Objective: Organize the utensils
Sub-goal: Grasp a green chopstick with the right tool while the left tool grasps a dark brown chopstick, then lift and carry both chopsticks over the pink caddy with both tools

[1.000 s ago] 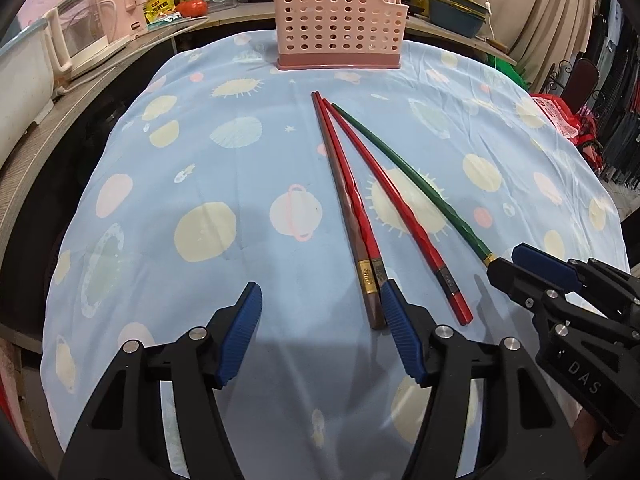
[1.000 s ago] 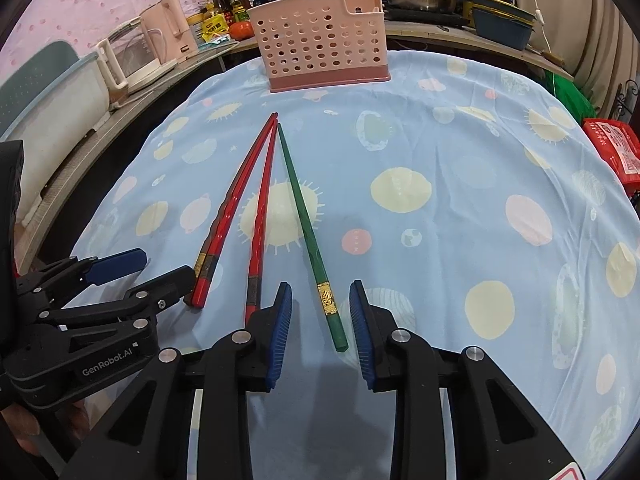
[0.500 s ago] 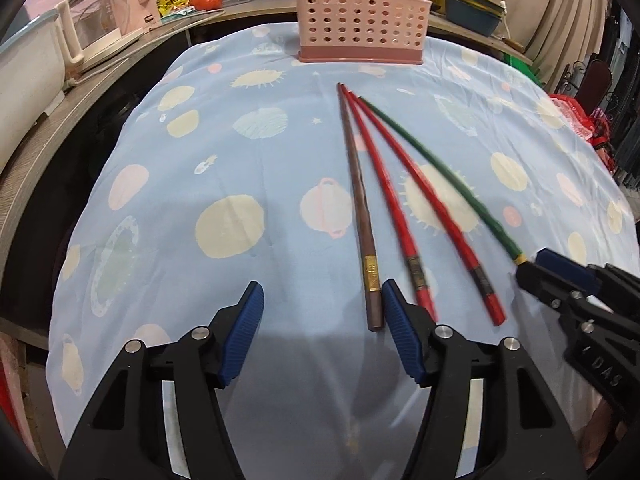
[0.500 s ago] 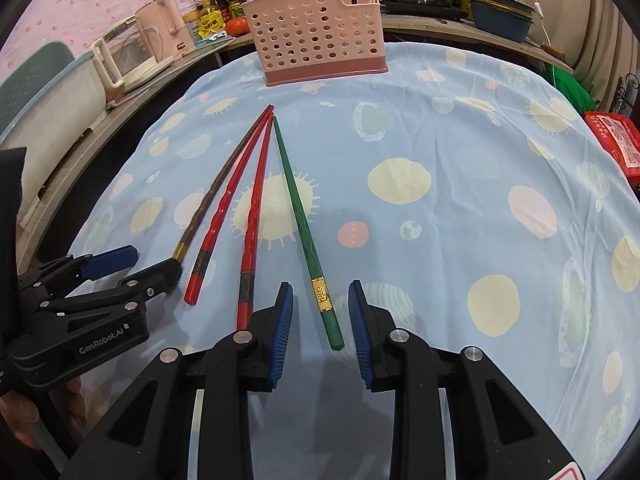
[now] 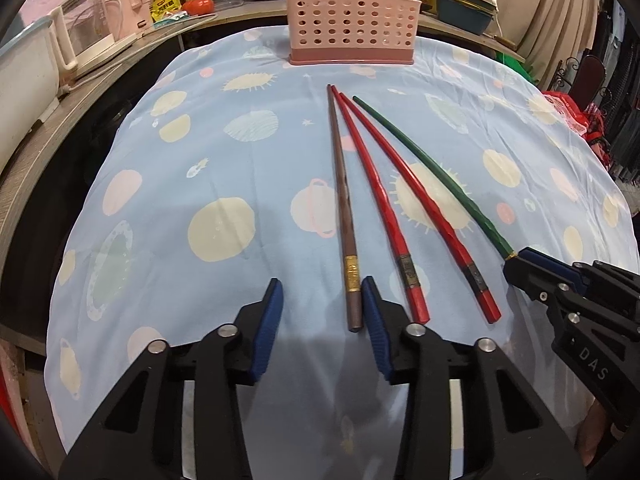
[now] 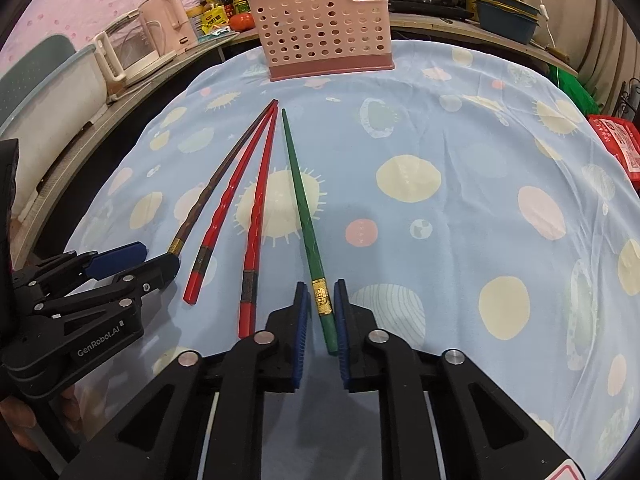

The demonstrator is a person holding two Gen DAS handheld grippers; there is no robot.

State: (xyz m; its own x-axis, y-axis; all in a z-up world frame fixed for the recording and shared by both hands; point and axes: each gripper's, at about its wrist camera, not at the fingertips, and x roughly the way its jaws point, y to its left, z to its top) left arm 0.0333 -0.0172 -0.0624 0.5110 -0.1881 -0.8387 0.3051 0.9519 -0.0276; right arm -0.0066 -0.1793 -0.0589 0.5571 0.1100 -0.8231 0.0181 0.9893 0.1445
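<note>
Four chopsticks lie fanned on the blue tablecloth: a brown one [image 5: 342, 208], two red ones [image 5: 376, 200] [image 5: 424, 208] and a green one [image 5: 432, 172]. A pink perforated utensil basket [image 5: 352, 16] stands at the far end. My left gripper [image 5: 322, 312] is open, with the brown chopstick's thick end between its fingers, against the right pad. My right gripper [image 6: 320, 312] is narrowed around the green chopstick's [image 6: 306, 216] gold-banded end, with a small gap still showing on each side. The basket also shows in the right wrist view [image 6: 324, 24].
The round table is covered by a blue cloth [image 5: 200, 152] with planet prints. A counter behind and to the left holds a pink kettle [image 6: 168, 20], bottles, a tomato [image 5: 198, 5], pots and a teal tub [image 6: 506, 16]. A red bag [image 6: 618, 140] lies at the right edge.
My left gripper has narrowed and the brown chopstick now lies between its fingers. My right gripper has closed in around the green chopstick's end. The chopsticks lie more spread apart.
</note>
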